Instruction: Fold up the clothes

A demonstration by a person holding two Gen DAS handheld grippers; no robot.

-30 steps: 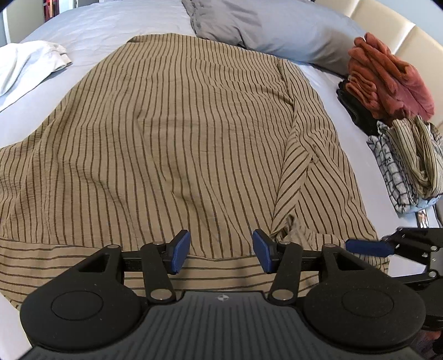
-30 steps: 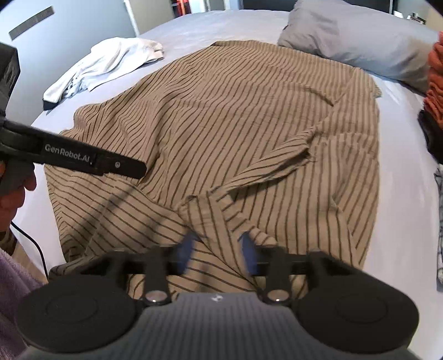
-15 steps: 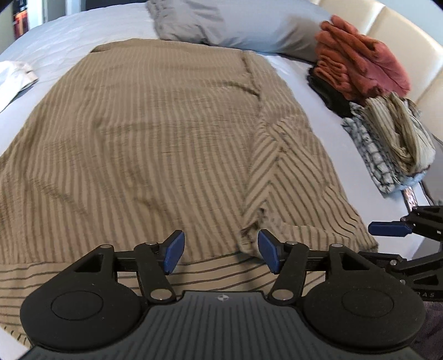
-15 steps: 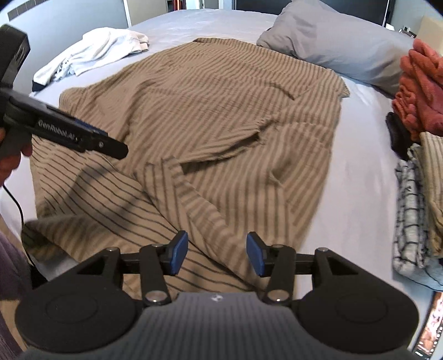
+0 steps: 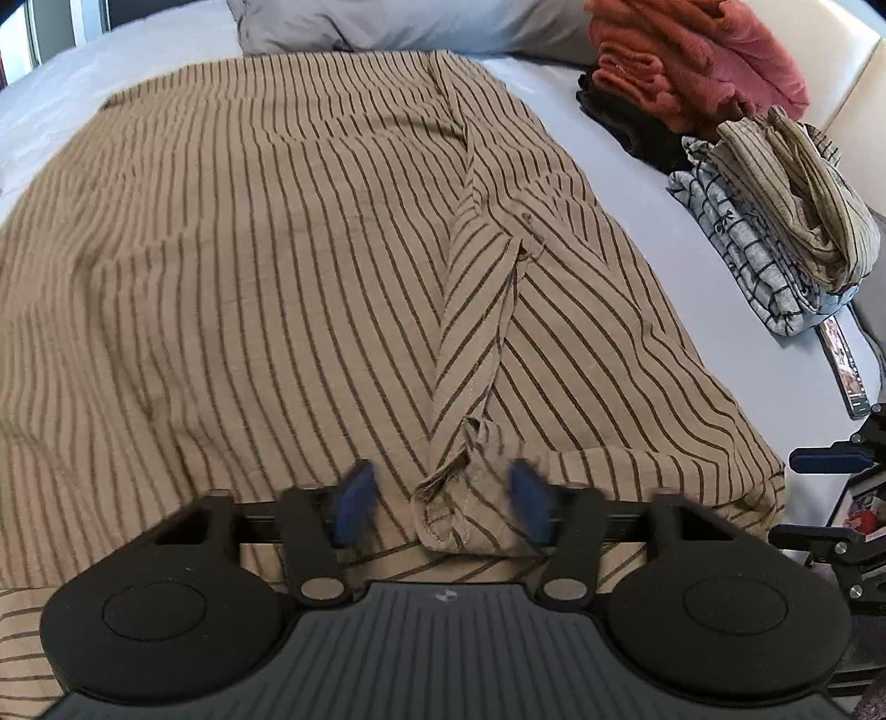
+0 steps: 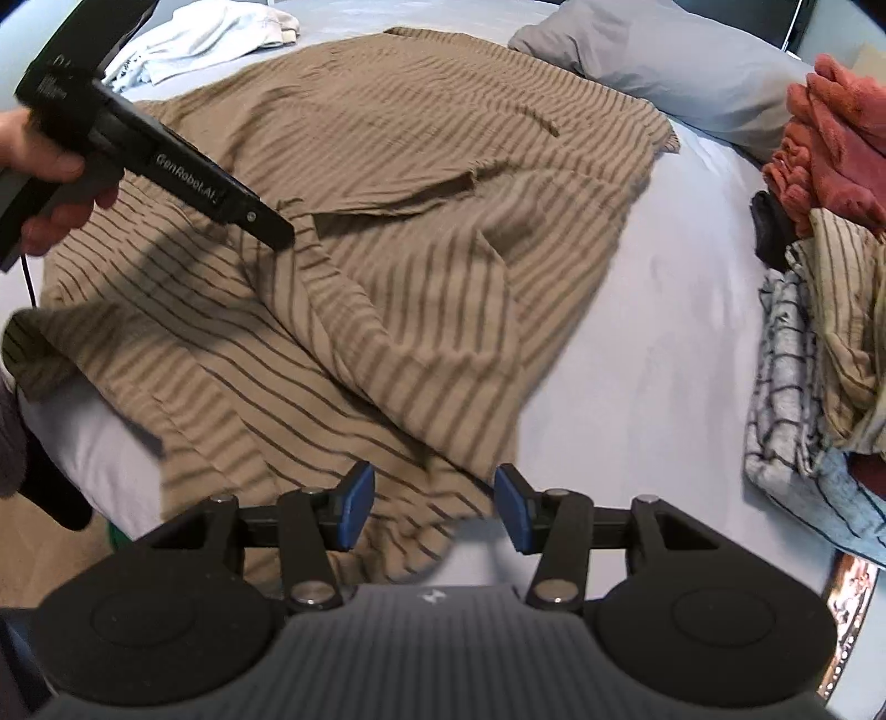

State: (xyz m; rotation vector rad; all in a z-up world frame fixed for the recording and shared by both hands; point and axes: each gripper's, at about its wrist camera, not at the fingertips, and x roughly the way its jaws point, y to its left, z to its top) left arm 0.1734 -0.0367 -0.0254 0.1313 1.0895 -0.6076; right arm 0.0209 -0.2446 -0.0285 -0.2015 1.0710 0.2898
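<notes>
A large tan shirt with dark stripes point(image 5: 249, 266) lies spread flat on the bed, also in the right wrist view point(image 6: 398, 183). Its right sleeve point(image 5: 476, 343) is folded inward over the body, the cuff point(image 5: 448, 498) lying between my left gripper's open jaws. My left gripper point(image 5: 440, 501) is open just above the cuff, holding nothing. My right gripper point(image 6: 426, 509) is open and empty over the shirt's near right corner point(image 6: 443, 498). The left gripper's body point(image 6: 166, 166) shows in the right wrist view, hand-held over the shirt.
A pile of clothes lies at the right edge of the bed: rust-red garments point(image 5: 692, 61), a checked one point(image 5: 747, 260), a striped tan one point(image 5: 797, 188). A grey pillow point(image 6: 664, 72) lies at the head. A white garment point(image 6: 205, 39) lies far left. A phone point(image 5: 844, 371) lies beside the pile.
Both grippers moved to the right along the near edge of the shirt. The folded sleeve's cuff now sits between the left jaws. Both stayed open.
</notes>
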